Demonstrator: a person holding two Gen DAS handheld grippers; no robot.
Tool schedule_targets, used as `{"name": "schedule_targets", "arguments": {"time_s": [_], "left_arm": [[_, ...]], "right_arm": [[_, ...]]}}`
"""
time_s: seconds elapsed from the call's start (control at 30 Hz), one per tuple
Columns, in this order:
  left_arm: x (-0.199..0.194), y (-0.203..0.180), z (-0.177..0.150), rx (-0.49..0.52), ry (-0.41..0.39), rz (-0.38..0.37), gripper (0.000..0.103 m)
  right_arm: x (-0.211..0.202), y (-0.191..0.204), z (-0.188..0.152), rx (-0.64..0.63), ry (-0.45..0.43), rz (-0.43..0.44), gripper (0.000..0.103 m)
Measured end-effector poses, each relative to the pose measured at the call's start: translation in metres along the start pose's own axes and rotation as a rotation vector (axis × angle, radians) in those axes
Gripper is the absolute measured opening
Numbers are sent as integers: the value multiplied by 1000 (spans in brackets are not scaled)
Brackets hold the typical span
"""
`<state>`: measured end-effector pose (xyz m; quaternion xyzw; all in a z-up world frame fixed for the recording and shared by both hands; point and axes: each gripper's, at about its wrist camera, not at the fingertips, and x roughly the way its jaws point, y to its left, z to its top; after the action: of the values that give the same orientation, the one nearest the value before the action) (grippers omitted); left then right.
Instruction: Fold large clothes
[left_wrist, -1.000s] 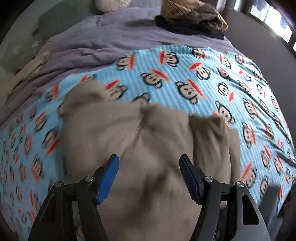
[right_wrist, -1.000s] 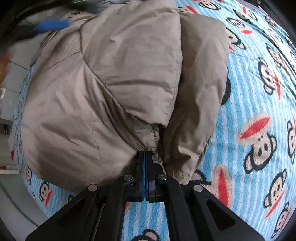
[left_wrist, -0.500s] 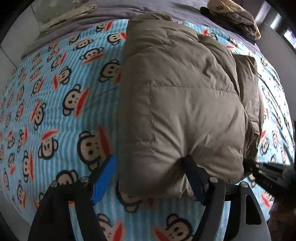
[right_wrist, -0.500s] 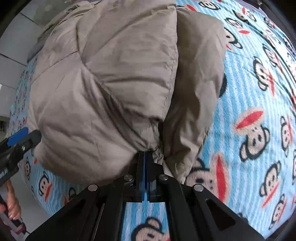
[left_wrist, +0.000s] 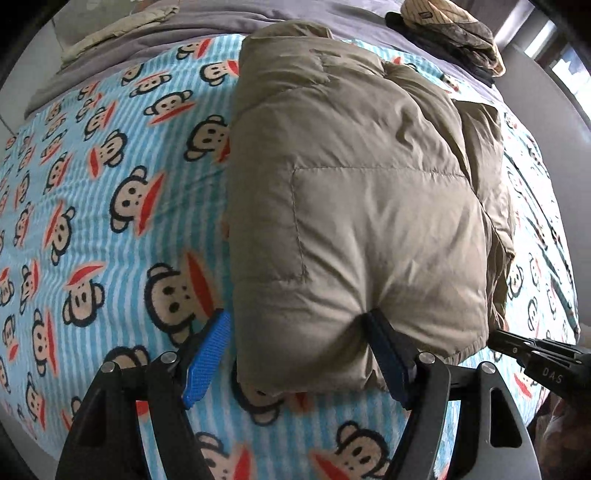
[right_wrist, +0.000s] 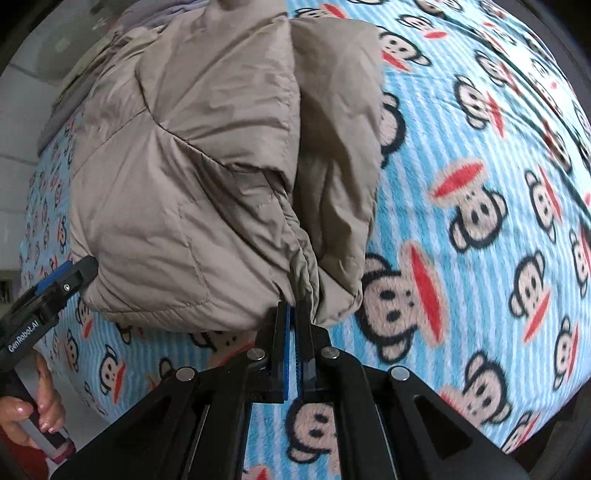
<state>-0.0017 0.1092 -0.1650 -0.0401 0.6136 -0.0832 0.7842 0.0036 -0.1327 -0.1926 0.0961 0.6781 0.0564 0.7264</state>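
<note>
A khaki puffer jacket (left_wrist: 354, 206) lies folded in a thick bundle on the blue monkey-print blanket (left_wrist: 110, 192). My left gripper (left_wrist: 299, 347) is open, its blue pads on either side of the bundle's near left corner. The jacket also shows in the right wrist view (right_wrist: 207, 177). My right gripper (right_wrist: 293, 314) has its jaws a narrow gap apart at the jacket's near hem; a fold of fabric sits at the tips. The right gripper shows at the lower right of the left wrist view (left_wrist: 535, 358), and the left one at the left of the right wrist view (right_wrist: 55, 291).
A grey sheet (left_wrist: 229, 22) covers the far side of the bed. A pile of striped and dark clothes (left_wrist: 450, 29) lies at the far right, a cream cloth (left_wrist: 118, 29) at the far left. The bed edge runs near both grippers.
My left gripper swung down from above the jacket to its near left corner. My right gripper's jaws, shut tight on the hem before, now stand slightly apart.
</note>
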Motion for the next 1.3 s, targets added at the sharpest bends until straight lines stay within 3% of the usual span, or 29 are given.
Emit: {"name": "schedule_targets", "arguments": {"time_s": [0.27, 0.47, 0.63, 0.8, 1.3], "left_arm": [[5, 2, 3, 53, 33, -37, 76], [1, -1, 0, 43, 36, -14, 76], [0, 0, -5, 6, 57, -1, 76], [-1, 0, -8, 0, 69, 13, 76], [-13, -1, -11, 9, 63, 31, 76]], "right_arm": [[-15, 7, -20, 116, -52, -7, 3], [-32, 20, 3, 80, -109, -7, 3], [-7, 39, 15, -25, -50, -51, 3], [21, 36, 7, -13, 16, -63, 3], [-9, 14, -7, 18, -8, 10, 3]]}}
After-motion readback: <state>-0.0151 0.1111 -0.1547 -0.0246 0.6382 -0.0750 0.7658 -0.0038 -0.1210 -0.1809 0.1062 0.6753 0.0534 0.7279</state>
